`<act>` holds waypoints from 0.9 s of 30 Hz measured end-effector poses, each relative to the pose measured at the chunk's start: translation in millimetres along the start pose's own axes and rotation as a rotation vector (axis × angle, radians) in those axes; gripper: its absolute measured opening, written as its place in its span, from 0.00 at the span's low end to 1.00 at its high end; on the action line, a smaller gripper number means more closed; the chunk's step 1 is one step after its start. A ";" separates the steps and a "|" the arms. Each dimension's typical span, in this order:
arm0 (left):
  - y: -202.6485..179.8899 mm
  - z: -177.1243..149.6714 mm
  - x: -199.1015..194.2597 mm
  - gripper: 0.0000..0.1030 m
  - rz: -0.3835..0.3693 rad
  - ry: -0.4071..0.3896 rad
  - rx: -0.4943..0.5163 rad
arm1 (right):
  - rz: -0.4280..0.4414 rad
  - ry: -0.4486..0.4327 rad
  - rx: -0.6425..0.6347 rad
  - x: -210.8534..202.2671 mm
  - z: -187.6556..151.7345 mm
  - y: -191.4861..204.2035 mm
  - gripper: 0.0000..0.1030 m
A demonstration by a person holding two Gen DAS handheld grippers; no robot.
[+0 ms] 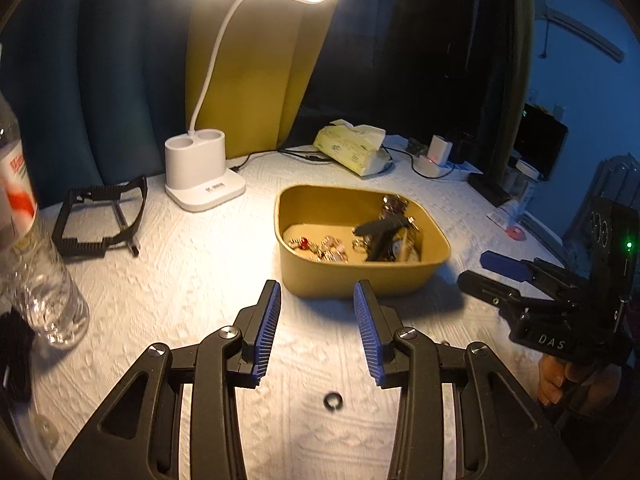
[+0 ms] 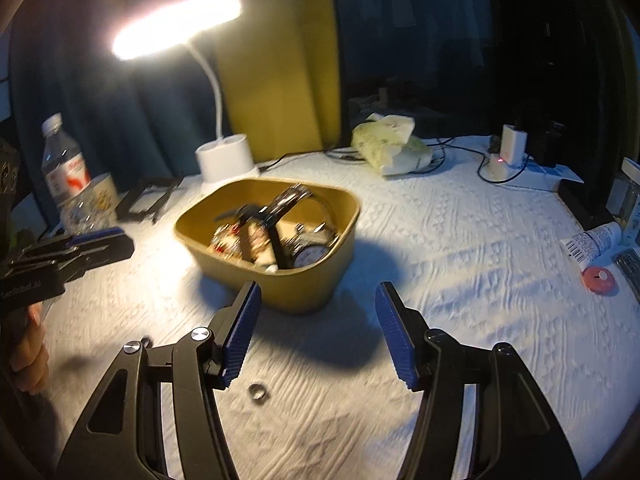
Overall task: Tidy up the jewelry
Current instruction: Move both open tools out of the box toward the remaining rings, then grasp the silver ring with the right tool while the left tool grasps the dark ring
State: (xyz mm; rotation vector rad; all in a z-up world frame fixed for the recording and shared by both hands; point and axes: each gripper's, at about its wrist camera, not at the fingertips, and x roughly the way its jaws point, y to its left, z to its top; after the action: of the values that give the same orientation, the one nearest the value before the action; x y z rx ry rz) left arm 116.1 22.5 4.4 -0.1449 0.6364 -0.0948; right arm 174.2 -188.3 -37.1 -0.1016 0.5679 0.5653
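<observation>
Both pairs of tongs were held spread and empty: the left tongs [image 1: 317,300] hung low over the tabletop [image 1: 180,280], the right tongs [image 2: 318,304] likewise, each aimed toward the yellow bin [image 1: 360,268]. Between the left arms, toward six o'clock, a small dark ring [image 1: 331,399] lay loose on the cloth; under the right tongs, toward seven o'clock, a metallic ring [image 2: 258,392] was seen, blurred. The bin itself stood at twelve o'clock, with watches and beaded pieces [image 1: 320,246] heaped inside. A ring would probably be taken best by lowering the tips flat to the cloth, straddling it, and closing slowly, since so small and thin a piece could skid or snag in the textured weave. Open cloth lay around both rings; the bin's near wall was judged the closest obstacle ahead. A water bottle [image 1: 36,248] stood at nine o'clock and a lamp base [image 1: 200,176] at eleven, both well apart.
</observation>
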 end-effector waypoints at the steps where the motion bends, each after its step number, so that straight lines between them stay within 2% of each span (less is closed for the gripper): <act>1: -0.5 -2.8 -1.4 0.39 -0.004 0.002 0.001 | 0.003 0.011 -0.011 -0.2 -1.8 3.2 0.58; 6: -2.6 -15.0 -6.5 0.39 -0.020 0.011 0.009 | 0.018 0.075 -0.052 -0.1 -15.8 16.2 0.57; 11: -4.6 -24.1 -6.5 0.39 -0.022 0.036 0.021 | 0.021 0.129 -0.069 3.8 -25.8 20.6 0.41; 13: -5.9 -27.9 -5.8 0.39 -0.025 0.049 0.028 | 0.028 0.150 -0.076 5.8 -28.6 23.1 0.32; 16: -7.4 -33.1 -3.8 0.39 -0.030 0.072 0.037 | 0.034 0.174 -0.084 9.3 -31.2 26.3 0.24; 27: -6.8 -41.4 7.7 0.39 -0.026 0.142 0.034 | 0.041 0.207 -0.115 17.3 -33.8 33.3 0.12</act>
State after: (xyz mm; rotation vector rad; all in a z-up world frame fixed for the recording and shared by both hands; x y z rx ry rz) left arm 97.2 10.4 -31.9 -0.1146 0.7738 -0.1417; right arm 152.2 -160.1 -72.9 -0.2600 0.7393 0.6318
